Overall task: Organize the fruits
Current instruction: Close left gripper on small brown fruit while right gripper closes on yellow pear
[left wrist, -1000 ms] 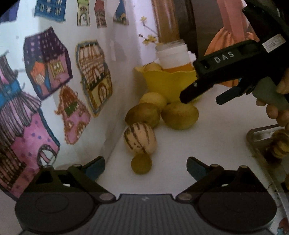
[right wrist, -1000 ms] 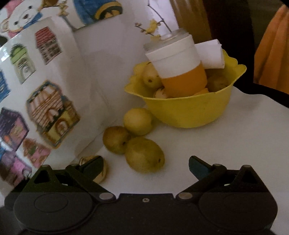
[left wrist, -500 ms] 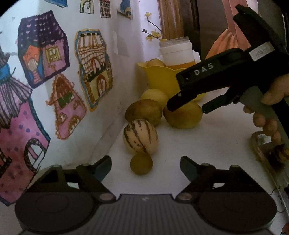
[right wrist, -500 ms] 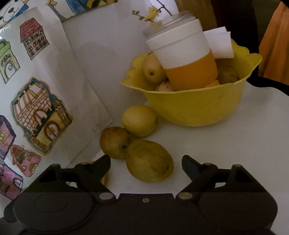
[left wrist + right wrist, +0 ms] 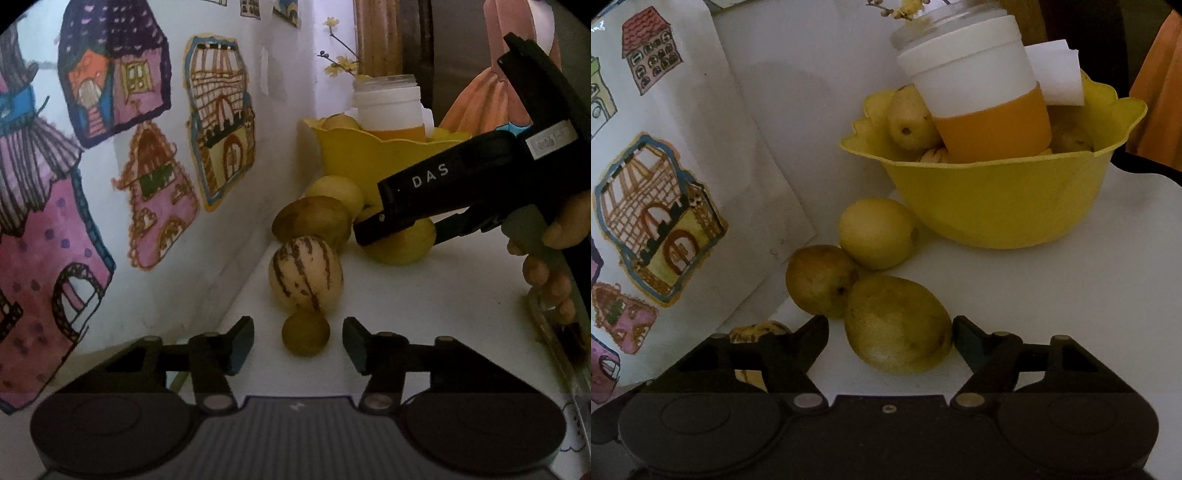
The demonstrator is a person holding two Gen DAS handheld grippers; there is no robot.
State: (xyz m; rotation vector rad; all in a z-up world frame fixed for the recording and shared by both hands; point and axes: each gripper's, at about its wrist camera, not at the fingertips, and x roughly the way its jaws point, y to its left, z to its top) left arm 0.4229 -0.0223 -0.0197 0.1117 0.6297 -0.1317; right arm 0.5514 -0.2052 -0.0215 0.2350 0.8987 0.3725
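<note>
On the white table by the wall, a small round green fruit (image 5: 306, 334) lies between the fingers of my left gripper (image 5: 298, 345). The jaws are closing, with a gap still on each side. Behind it stand a striped melon-like fruit (image 5: 306, 277), a brown fruit (image 5: 314, 221) and a yellow one (image 5: 336, 192). My right gripper (image 5: 890, 338) straddles a large yellow-green fruit (image 5: 897, 325). Its jaws are closing too: the right finger is at the skin and the left is a little apart. The yellow bowl (image 5: 997, 206) holds several fruits.
A white and orange cup (image 5: 979, 92) and a folded napkin (image 5: 1056, 74) sit in the bowl. The wall with house drawings (image 5: 110, 166) runs close along the left. A metal tray (image 5: 546, 325) lies at the right edge, by the hand (image 5: 546, 266).
Both pairs of jaws have narrowed. The right gripper has come down and closer, so the large fruit now sits between its fingers. The left gripper has stayed around the small green fruit.
</note>
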